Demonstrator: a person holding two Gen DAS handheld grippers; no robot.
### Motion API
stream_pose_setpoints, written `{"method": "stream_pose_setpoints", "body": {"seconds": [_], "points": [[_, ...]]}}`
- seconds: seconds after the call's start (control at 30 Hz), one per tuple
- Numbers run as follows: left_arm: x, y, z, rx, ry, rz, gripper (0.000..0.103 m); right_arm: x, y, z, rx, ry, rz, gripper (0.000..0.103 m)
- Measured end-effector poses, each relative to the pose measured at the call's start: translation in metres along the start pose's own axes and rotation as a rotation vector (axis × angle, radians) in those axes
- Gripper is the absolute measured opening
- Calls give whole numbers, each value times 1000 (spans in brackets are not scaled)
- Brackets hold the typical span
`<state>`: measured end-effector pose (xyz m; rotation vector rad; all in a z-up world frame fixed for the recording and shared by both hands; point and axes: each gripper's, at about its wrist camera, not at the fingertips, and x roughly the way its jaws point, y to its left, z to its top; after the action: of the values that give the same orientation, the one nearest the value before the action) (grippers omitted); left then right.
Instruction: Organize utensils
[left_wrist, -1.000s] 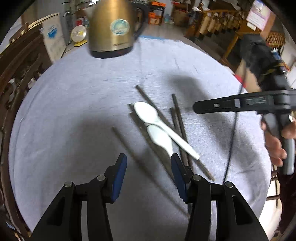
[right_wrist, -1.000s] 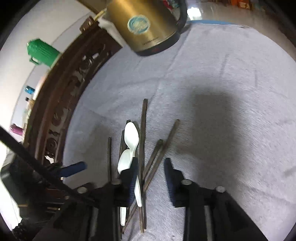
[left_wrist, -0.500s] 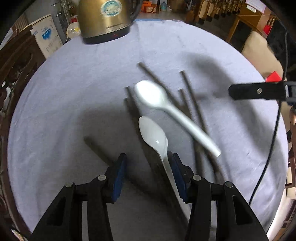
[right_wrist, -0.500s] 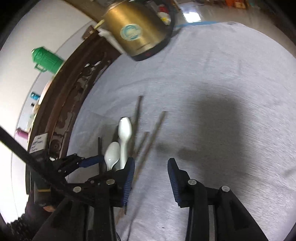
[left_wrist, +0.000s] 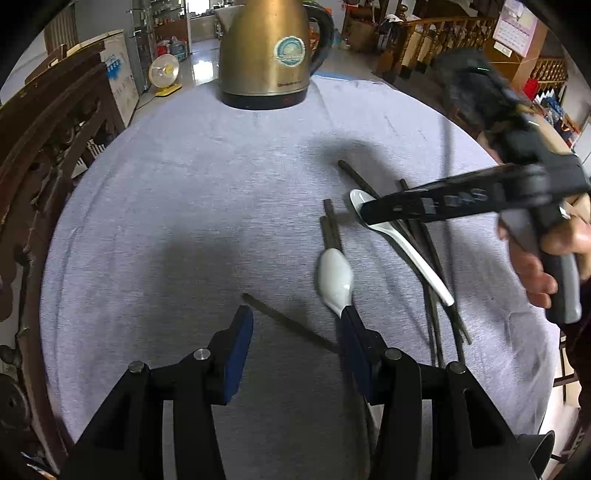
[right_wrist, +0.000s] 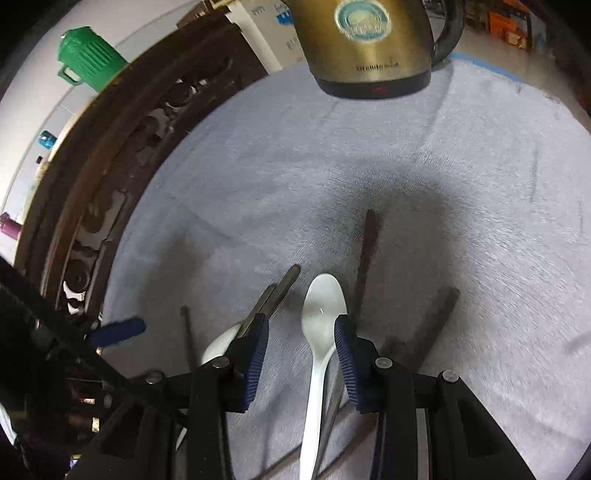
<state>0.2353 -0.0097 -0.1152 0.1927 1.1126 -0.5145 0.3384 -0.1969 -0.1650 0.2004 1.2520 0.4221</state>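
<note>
While two white ceramic spoons (left_wrist: 334, 280) and dark chopsticks (left_wrist: 430, 236) lie mixed on the grey-clothed surface (left_wrist: 184, 206), both grippers, left gripper (left_wrist: 293, 328) and right gripper (right_wrist: 301, 343), stand wide and hold nothing; sorting seems barely begun.

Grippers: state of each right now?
Left gripper: open, holding nothing.
Right gripper: open, straddling a white spoon, not clamped.

- You have a brass-coloured electric kettle (left_wrist: 269, 55) standing upright at the far edge, well ahead of the left gripper.
- Your grey tablecloth (left_wrist: 184, 206) covers the round table below both grippers.
- A carved dark wooden chair (right_wrist: 110, 177) sits left of the right gripper.
- A green jug (right_wrist: 88, 59) stands beyond it.
</note>
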Motion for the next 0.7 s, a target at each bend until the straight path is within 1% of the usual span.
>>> {"method": "stream_pose_setpoints", "body": {"seconds": [0.03,0.07,0.1,0.13,0.23,0.33,0.37,0.4,0.43,0.47,0.5,0.53,0.57,0.63,0.67,0.7], "points": [[4,-5,2,0,1,-10,53,7,-2,3,2,23,-14,42],[7,-5,2,-1,3,-17,58,6,-3,4,-15,1,-18,46],[9,-7,4,-2,5,-22,61,6,-3,5,-25,-4,-34,50],[15,-11,6,-5,8,-23,65,6,-5,5,-30,-10,-64,50],[31,-26,12,-2,17,-17,65,1,-17,2,-10,-15,-55,50],[48,-23,20,-22,35,2,65,-3,-25,-2,11,7,-45,51],[51,-20,21,-39,35,-9,57,-2,-22,-2,4,15,-52,54],[53,-17,22,-56,35,-25,51,0,-18,-2,-14,21,-67,56],[54,-13,23,-73,39,-43,42,2,-12,-2,-31,22,-83,60],[53,-9,23,-84,37,-56,33,3,-7,-1,-47,23,-104,61],[51,-7,23,-85,29,-72,29,5,-3,-1,-55,22,-129,60],[50,-6,22,-82,26,-82,20,6,1,-1,-61,17,-146,49],[48,-6,21,-74,23,-95,16,5,3,0,-63,10,-153,35],[43,-7,19,-67,15,-103,14,4,1,1,-28,-7,-141,23],[40,-8,18,-63,11,-102,13,2,-1,1,-8,-19,-121,19],[38,-8,16,-62,9,-101,12,1,-2,1,2,-30,-110,16]]}}
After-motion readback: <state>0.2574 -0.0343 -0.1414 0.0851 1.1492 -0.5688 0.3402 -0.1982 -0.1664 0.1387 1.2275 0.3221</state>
